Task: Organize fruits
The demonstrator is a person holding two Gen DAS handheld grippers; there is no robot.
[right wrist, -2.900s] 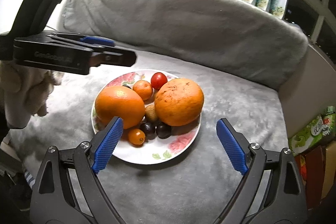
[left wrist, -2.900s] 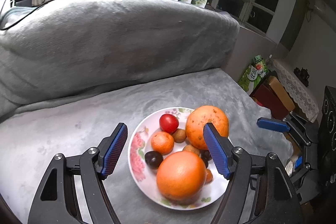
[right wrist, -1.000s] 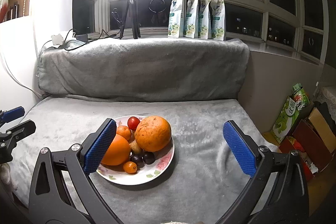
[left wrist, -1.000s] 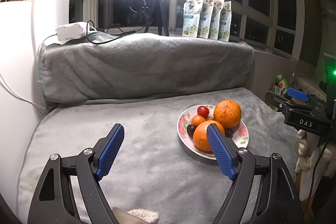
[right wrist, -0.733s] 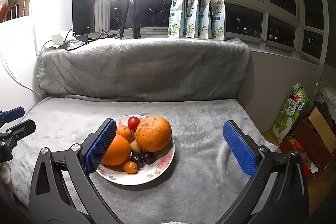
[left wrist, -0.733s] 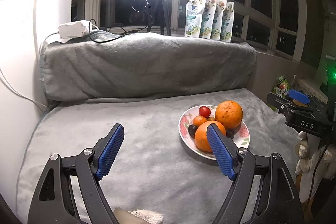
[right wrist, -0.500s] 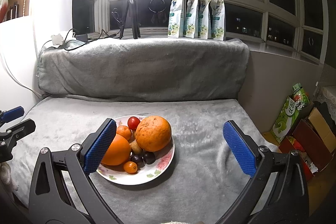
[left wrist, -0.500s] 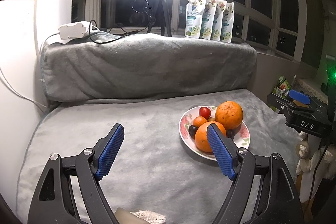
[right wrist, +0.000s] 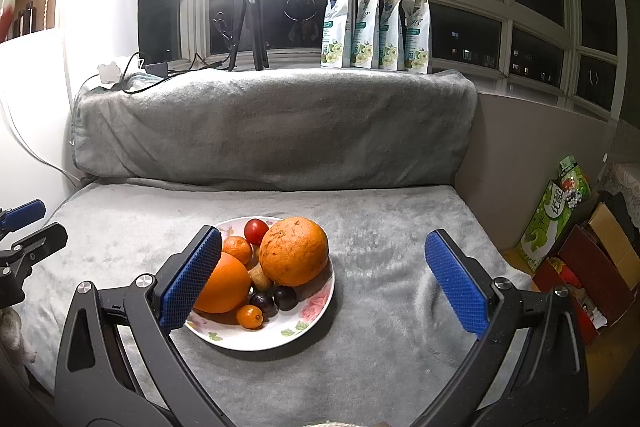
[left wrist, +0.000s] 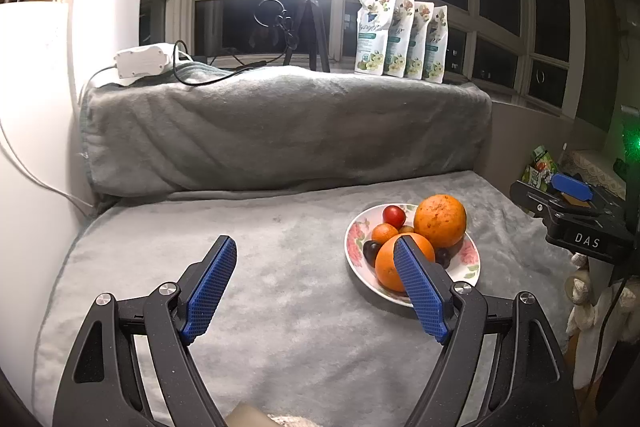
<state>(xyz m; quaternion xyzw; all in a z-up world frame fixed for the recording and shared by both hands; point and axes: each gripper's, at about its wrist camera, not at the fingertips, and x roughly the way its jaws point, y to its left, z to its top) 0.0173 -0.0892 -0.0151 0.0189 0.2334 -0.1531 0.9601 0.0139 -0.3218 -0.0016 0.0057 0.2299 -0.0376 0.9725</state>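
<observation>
A floral white plate (right wrist: 304, 327) (left wrist: 354, 239) rests on the grey blanket and carries two big oranges (right wrist: 294, 251) (left wrist: 440, 219), a small mandarin (right wrist: 237, 247), a red tomato (right wrist: 256, 231), dark plums (right wrist: 285, 297) and a kumquat (right wrist: 249, 315). My right gripper (right wrist: 322, 279) hangs open in front of the plate, its left pad (right wrist: 192, 279) overlapping the nearer orange (right wrist: 226, 287). My left gripper (left wrist: 316, 291) is open over bare blanket left of the plate, holding nothing. Each gripper shows at the edge of the other's view.
A grey blanket-covered cushion (right wrist: 272, 123) backs the seat. Several pouches (right wrist: 376, 23), a ring light on a tripod (right wrist: 250, 7) and a white power adapter (left wrist: 140, 61) stand on the sill behind. Boxes (right wrist: 592, 259) sit on the floor at right. Bare blanket (left wrist: 260, 247) lies left of the plate.
Both grippers pulled back and up from close over the plate about three seconds ago. Over the last second the views have barely shifted, and both stay open.
</observation>
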